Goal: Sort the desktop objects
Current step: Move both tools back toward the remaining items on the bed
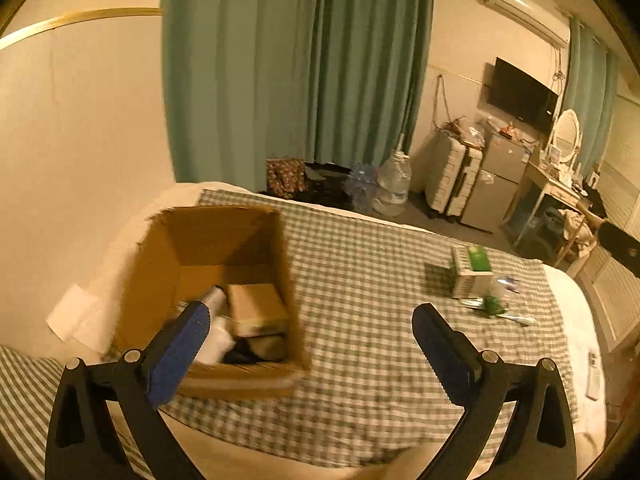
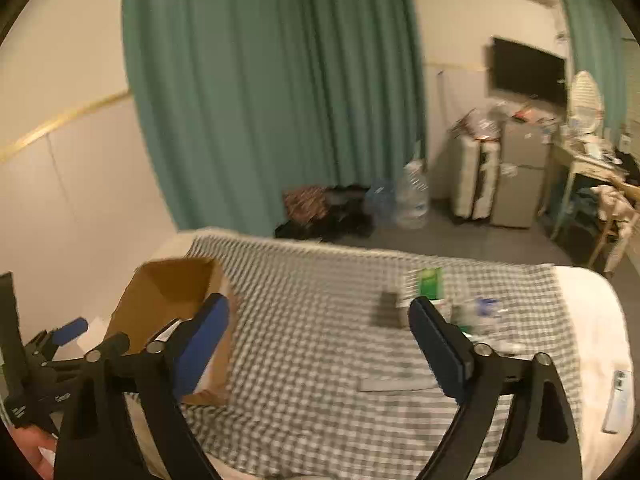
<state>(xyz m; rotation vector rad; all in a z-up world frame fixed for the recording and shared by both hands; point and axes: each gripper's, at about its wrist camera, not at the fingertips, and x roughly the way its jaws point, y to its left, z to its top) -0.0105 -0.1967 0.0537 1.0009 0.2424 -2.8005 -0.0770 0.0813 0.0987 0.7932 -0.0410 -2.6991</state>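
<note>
An open cardboard box [image 1: 256, 216] stands on the checked cloth [image 1: 360, 280] at the left; inside lie a tan packet [image 1: 256, 308], something white [image 1: 218, 336] and dark items. My left gripper [image 1: 312, 320] hangs open above the cloth, its left finger over the box's near corner, nothing between the pads. A green-and-white carton [image 1: 472, 272] and small green and clear items [image 1: 496, 304] lie at the right. In the right wrist view the box [image 2: 176, 292] is at the left, the carton [image 2: 426, 284] ahead, and my right gripper [image 2: 320, 316] is open and empty. The left gripper [image 2: 60, 336] shows at the far left.
The cloth covers a bed with a white sheet [image 1: 576, 320]; a remote [image 2: 618, 404] lies near its right edge. A flat grey item [image 2: 394, 384] rests on the cloth. Beyond the bed are green curtains [image 1: 296, 72], water jugs [image 1: 394, 184], a suitcase [image 1: 454, 176] and a small fridge [image 1: 498, 176].
</note>
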